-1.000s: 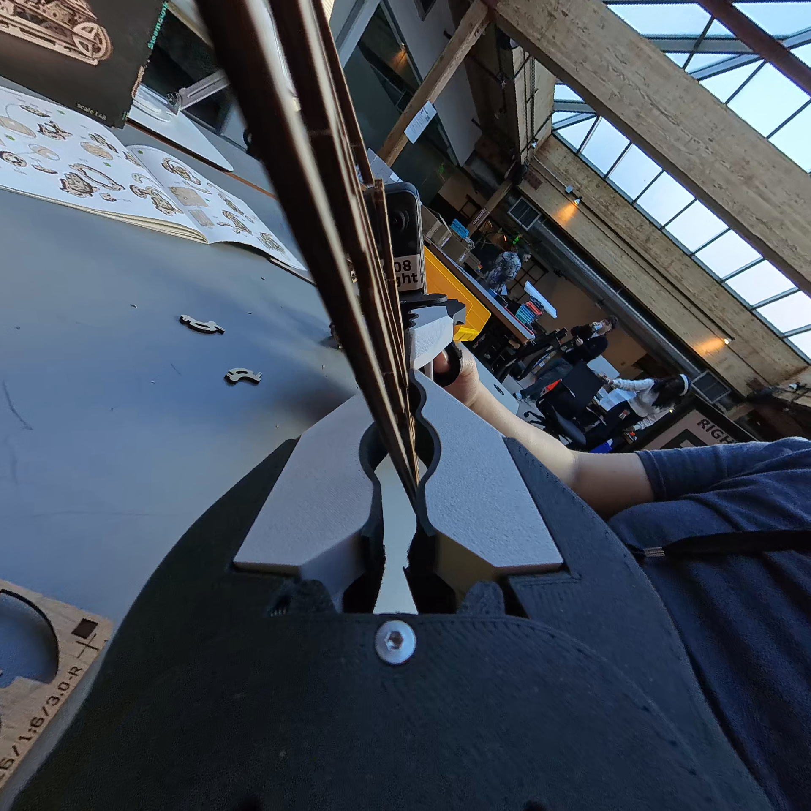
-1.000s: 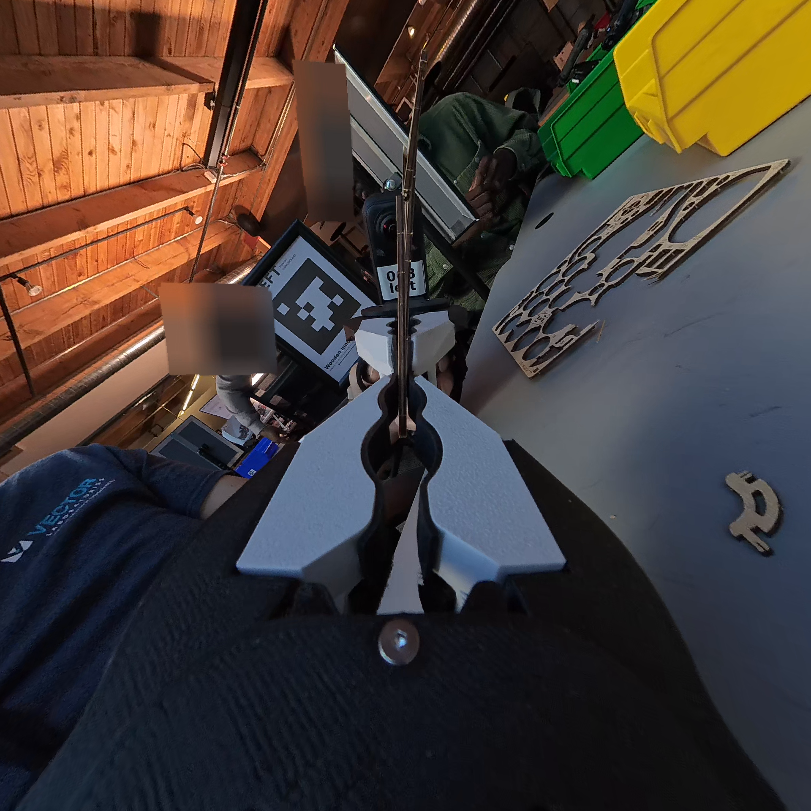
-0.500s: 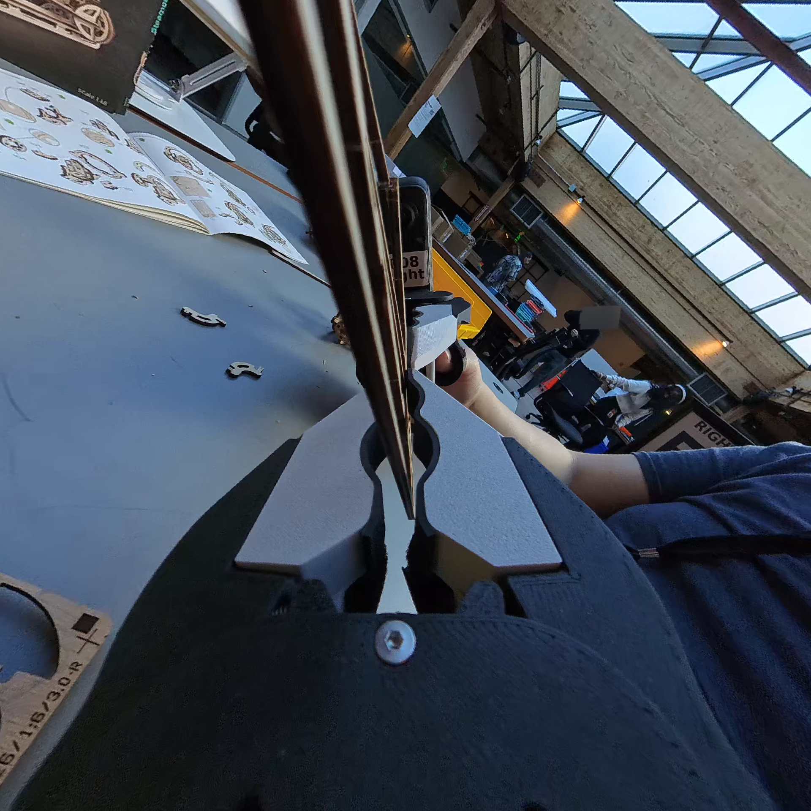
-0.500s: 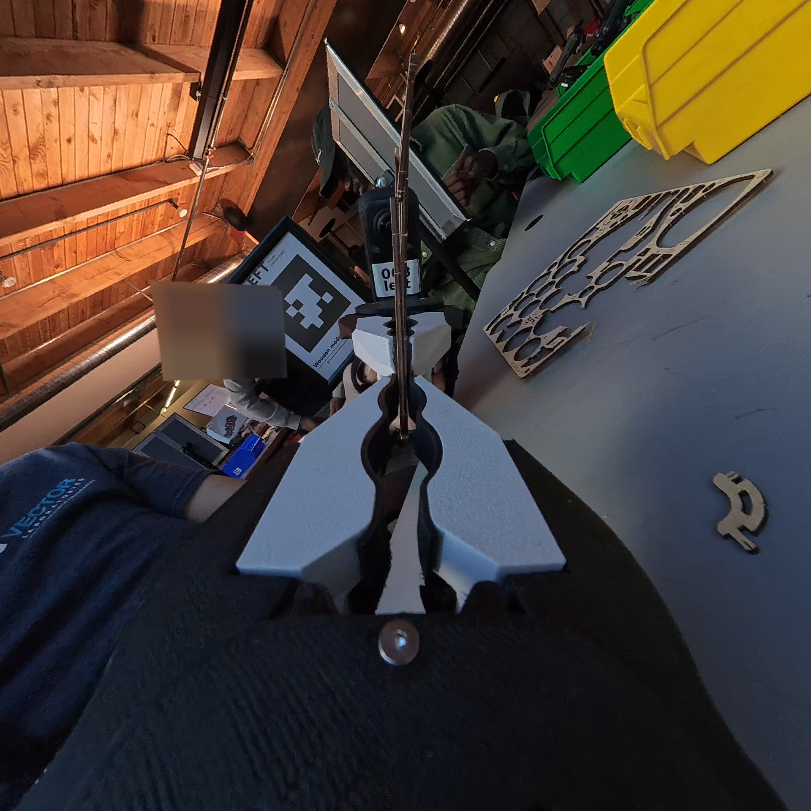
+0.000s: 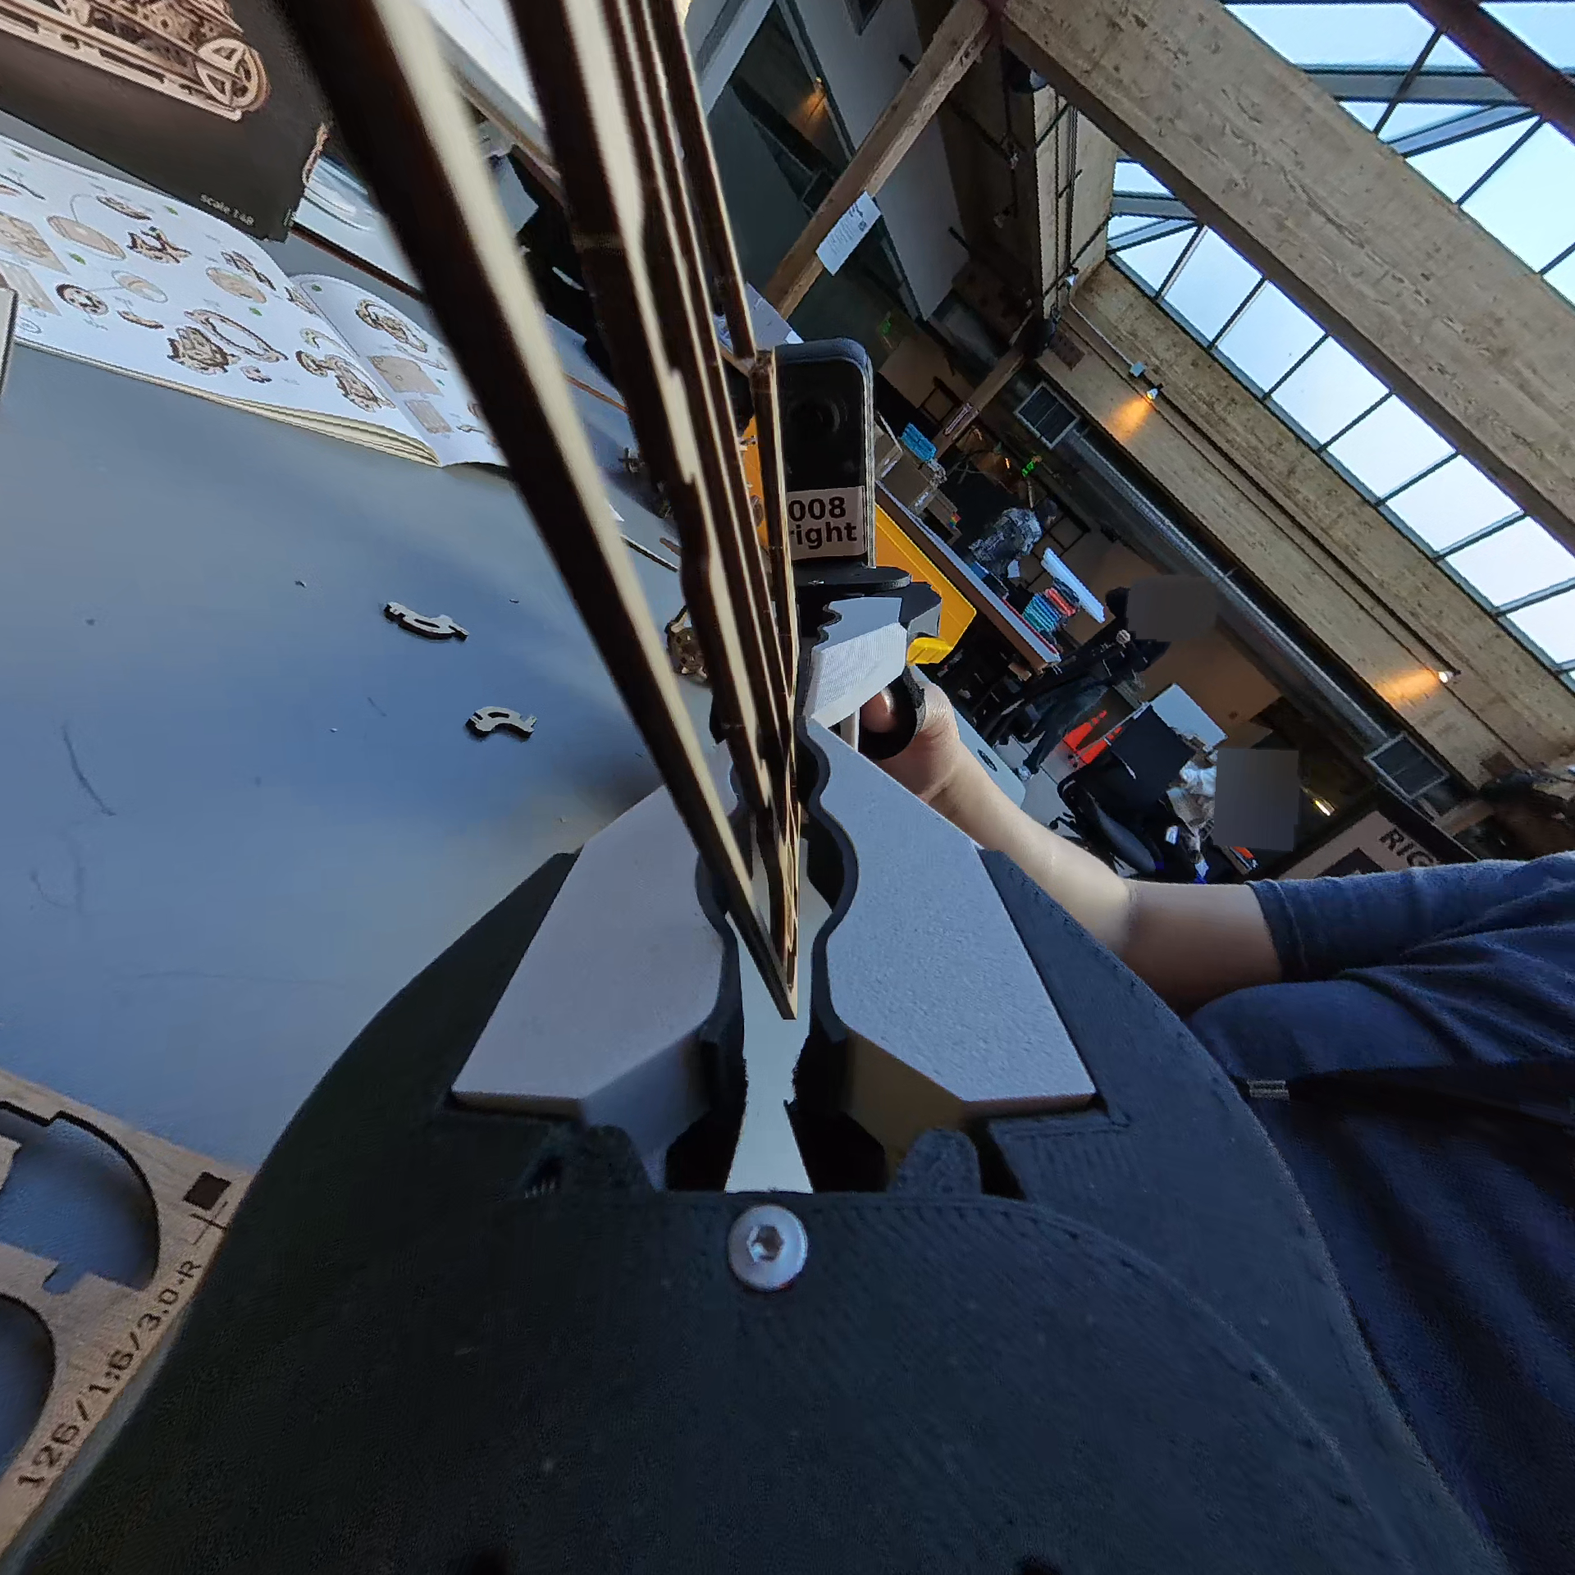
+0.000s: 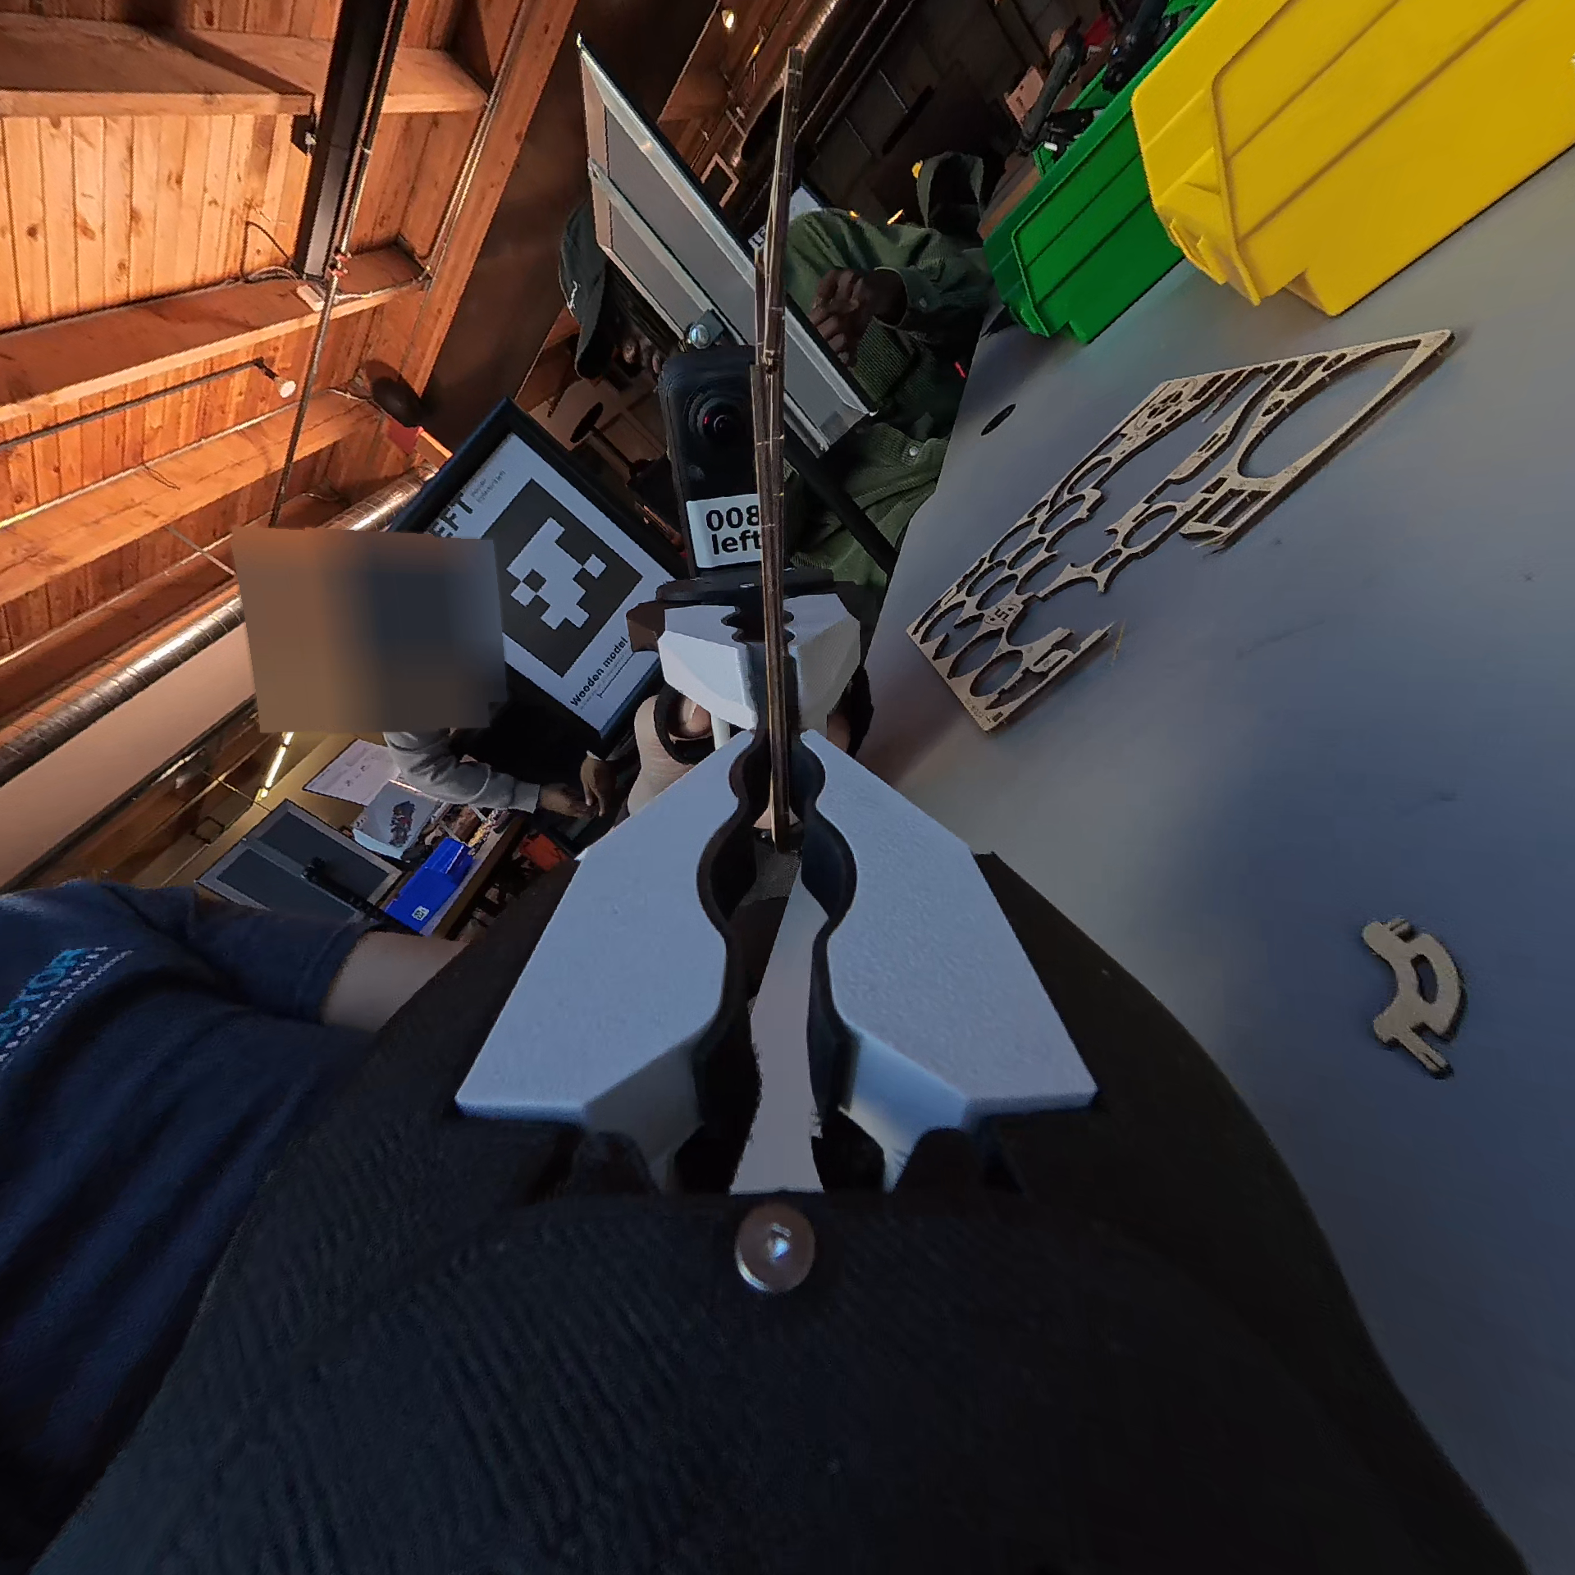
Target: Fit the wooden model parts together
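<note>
A thin laser-cut wooden sheet [image 5: 716,597] is held on edge above the grey table [image 5: 213,810], between both grippers. My left gripper [image 5: 771,767] is shut on one end of it. My right gripper [image 6: 777,750] is shut on the other end, and the sheet [image 6: 771,477] shows there as a thin upright line. Each gripper shows past the sheet in the other's view: the right one in the left wrist view [image 5: 852,665], the left one in the right wrist view [image 6: 750,648]. Two small curved wooden parts [image 5: 424,620] [image 5: 501,723] lie loose on the table; one also shows in the right wrist view [image 6: 1415,997].
An open instruction booklet [image 5: 213,315] and a dark box [image 5: 128,85] lie at the table's far side. A cut-out wooden frame [image 5: 85,1236] sits by my left gripper. Another emptied sheet [image 6: 1150,528] lies near yellow [image 6: 1364,128] and green [image 6: 1091,230] bins. People sit beyond the table. My left and right fingertips are right by each other.
Both grippers keep their hold on the sheet. The sheet and both views have tilted slightly; nothing was let go or picked up.
</note>
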The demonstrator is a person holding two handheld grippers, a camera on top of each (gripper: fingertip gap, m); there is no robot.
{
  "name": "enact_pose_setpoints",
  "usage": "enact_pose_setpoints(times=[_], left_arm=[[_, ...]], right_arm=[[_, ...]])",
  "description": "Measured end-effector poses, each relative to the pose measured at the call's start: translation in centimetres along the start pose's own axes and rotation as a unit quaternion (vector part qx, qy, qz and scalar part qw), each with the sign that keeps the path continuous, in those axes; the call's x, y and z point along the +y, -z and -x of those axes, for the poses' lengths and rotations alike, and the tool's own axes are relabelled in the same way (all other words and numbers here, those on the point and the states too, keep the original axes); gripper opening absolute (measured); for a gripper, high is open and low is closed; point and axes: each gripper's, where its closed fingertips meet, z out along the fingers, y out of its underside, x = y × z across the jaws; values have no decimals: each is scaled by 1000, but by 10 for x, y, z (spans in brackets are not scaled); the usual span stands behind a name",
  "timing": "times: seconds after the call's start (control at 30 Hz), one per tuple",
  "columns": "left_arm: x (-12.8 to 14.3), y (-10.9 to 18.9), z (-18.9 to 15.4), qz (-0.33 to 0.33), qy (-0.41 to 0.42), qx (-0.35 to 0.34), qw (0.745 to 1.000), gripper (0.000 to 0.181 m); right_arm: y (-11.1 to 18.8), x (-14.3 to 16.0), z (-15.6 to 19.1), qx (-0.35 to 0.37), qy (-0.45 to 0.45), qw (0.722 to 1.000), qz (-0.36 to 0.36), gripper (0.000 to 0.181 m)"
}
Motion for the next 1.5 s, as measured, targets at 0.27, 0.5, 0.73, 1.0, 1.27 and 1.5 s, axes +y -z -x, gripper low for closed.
enact_pose_setpoints(times=[0.27, 0.5, 0.73, 1.0, 1.27, 1.5], left_arm=[[-50, -16, -18, 32, -47, 8, 998, 4], [-69, -58, -36, 78, -77, 41, 993, 3], [-67, -73, -45, 49, -71, 33, 996, 3], [-69, -83, -56, 34, -79, 53, 995, 3], [-61, -75, -50, 12, -31, 64, 997, 1], [-44, -58, -28, -20, 4, 42, 999, 1]], right_arm=[[9, -50, 21, 43, 52, 996, -65, 1], [48, -73, 34, 59, 102, 981, -155, 2], [64, -71, 41, 40, 84, 977, -190, 2], [74, -73, 50, 59, 120, 973, -187, 1], [67, -62, 44, 32, 66, 981, -180, 1], [50, -43, 24, -12, -16, 987, -162, 1]])
